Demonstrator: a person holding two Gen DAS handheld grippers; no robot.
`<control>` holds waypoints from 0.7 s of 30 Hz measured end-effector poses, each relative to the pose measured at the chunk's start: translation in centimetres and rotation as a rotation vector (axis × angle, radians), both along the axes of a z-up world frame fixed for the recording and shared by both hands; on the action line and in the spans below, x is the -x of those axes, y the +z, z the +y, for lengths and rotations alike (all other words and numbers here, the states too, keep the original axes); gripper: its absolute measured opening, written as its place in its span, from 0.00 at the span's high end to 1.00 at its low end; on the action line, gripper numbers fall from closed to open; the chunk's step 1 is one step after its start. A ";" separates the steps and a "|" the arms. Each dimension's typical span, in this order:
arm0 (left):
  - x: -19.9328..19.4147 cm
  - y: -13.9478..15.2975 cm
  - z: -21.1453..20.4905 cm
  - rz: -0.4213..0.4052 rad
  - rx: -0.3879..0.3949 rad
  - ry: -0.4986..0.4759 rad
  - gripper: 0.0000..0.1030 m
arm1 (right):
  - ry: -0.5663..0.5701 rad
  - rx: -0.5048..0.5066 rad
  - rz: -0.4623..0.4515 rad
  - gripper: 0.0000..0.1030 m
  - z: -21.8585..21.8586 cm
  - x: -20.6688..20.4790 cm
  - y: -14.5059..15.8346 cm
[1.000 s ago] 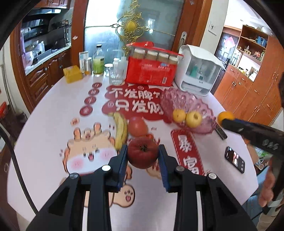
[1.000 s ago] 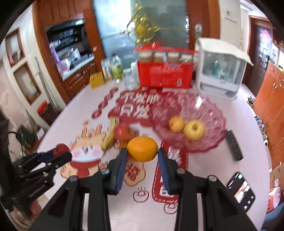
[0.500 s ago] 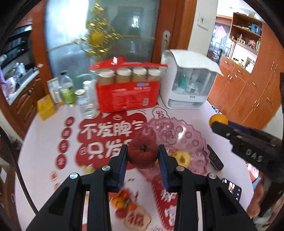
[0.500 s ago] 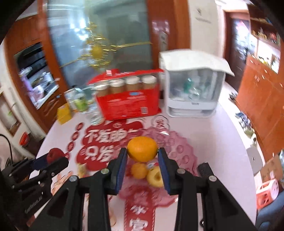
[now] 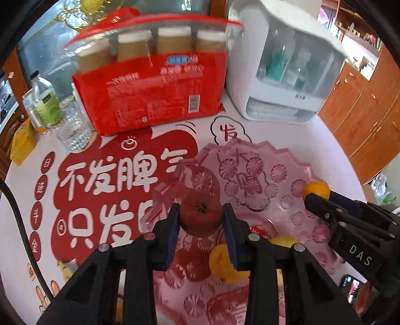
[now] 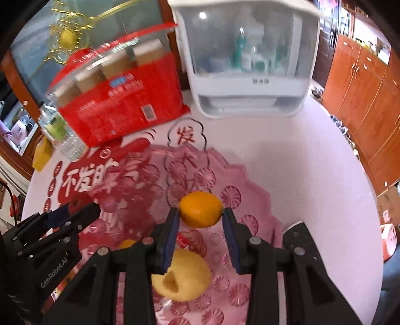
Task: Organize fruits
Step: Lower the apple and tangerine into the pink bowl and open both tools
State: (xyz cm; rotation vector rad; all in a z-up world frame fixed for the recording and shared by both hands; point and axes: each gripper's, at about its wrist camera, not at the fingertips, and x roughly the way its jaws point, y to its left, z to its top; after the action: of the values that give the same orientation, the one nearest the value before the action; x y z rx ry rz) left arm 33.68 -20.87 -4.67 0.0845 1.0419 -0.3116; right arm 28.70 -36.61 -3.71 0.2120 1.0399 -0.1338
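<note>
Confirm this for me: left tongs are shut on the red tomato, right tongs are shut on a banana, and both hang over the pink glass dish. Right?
Not quite. The right tongs are shut on an orange, not a banana, as the right wrist view shows. The rest holds: the left tongs are shut on the red tomato, and both hang over the pink glass dish.

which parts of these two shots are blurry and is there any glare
Left wrist view: red snack package top smeared, red tomato sharp. Right wrist view: red package and table lettering streaked, orange sharp, a small glare spot on the white plastic cabinet.
</note>
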 end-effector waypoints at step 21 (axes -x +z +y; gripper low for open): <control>-0.1 -1.1 0.0 0.011 -0.030 0.025 0.17 | 0.023 -0.010 0.018 0.52 0.1 0.1 -1.3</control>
State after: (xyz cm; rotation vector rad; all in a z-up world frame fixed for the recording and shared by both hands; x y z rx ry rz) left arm 33.75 -20.87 -5.72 0.0967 1.0579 -0.2738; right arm 28.57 -36.53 -4.97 0.2076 1.0609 -0.1099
